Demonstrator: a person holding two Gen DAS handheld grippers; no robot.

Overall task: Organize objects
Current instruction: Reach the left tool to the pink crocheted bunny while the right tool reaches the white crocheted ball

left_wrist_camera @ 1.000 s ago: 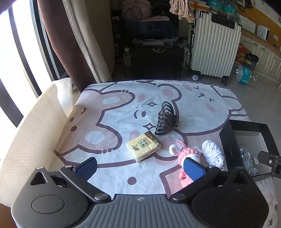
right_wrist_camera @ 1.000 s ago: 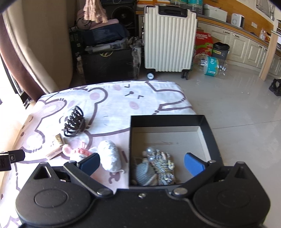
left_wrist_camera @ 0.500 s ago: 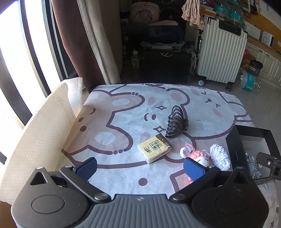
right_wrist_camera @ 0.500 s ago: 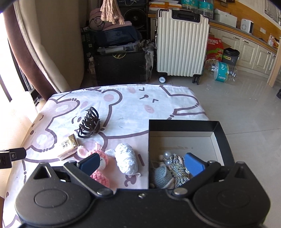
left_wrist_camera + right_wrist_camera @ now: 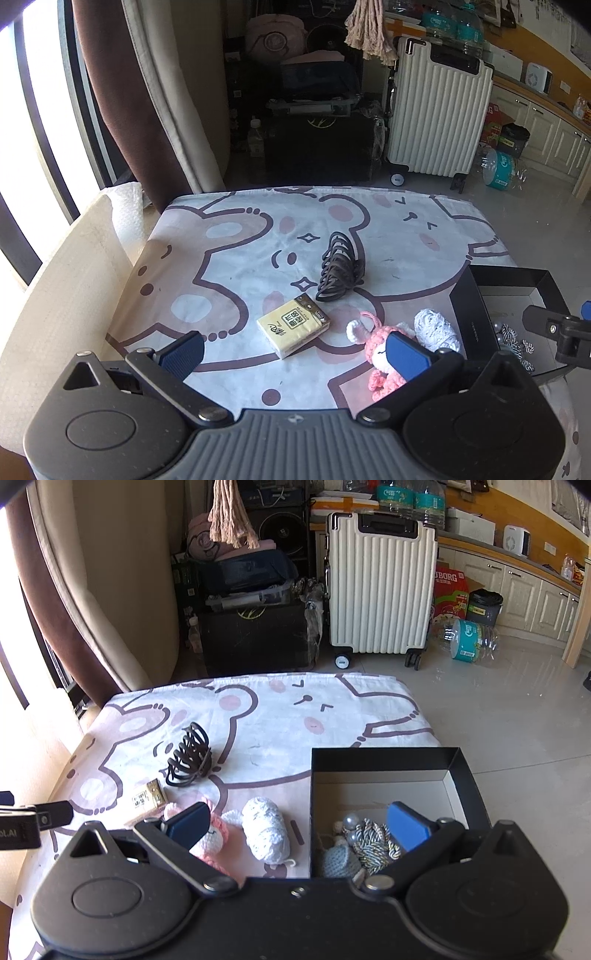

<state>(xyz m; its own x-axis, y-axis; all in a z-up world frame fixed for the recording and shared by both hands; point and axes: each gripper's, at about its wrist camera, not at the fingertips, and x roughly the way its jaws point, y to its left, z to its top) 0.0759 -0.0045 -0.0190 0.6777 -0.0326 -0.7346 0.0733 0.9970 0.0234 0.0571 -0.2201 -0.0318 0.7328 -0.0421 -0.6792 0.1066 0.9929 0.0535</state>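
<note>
**Sorting part done: four items outstanding on the cloth, both grippers empty**

The left gripper [image 5: 293,349] is held above the near edge of the bear-print cloth [image 5: 229,258], its fingers spread wide with nothing between them. The right gripper [image 5: 297,825] is likewise spread and empty, and is positioned over the near wall of the black box [image 5: 384,755].

Inside the box, a grey-blue knitted piece [image 5: 340,862], a striped cord [image 5: 373,843] and some beads are seen. Outside it are found the hair claw [image 5: 340,267], the tissue pack [image 5: 293,326], the pink crochet doll [image 5: 380,363] and the white crochet piece [image 5: 436,328], the last lying just beside the box wall.

The step in hand is judged to be the selection of the next item. The white piece or the doll would be reached most readily; a descent with the fingers straddling the soft body, then a closure, is called for.
</note>
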